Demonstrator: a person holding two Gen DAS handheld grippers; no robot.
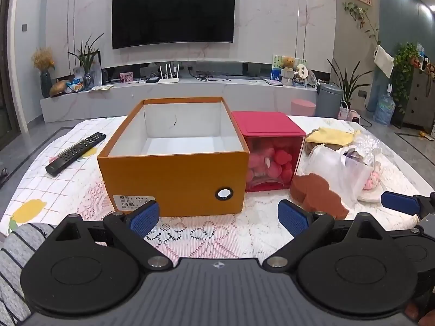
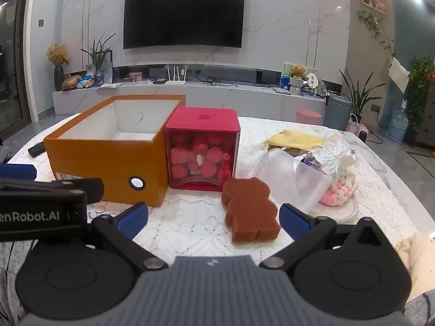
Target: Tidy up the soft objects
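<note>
An open orange box (image 1: 174, 174) with a bare white inside stands on the table, also in the right wrist view (image 2: 108, 160). A brown bear-shaped sponge (image 2: 251, 212) lies flat in front of a red box (image 2: 204, 152) holding pink and red soft balls; the sponge also shows in the left wrist view (image 1: 316, 194). My left gripper (image 1: 218, 218) is open and empty, just before the orange box. My right gripper (image 2: 214, 218) is open and empty, with the sponge lying just ahead between its fingers.
A pile at the right holds a clear plastic bag (image 2: 293, 176), a pink and white knitted toy (image 2: 338, 190) and a yellow cloth (image 2: 296, 138). A black remote (image 1: 77, 153) lies left of the orange box. A lace cloth (image 1: 206, 233) covers the table.
</note>
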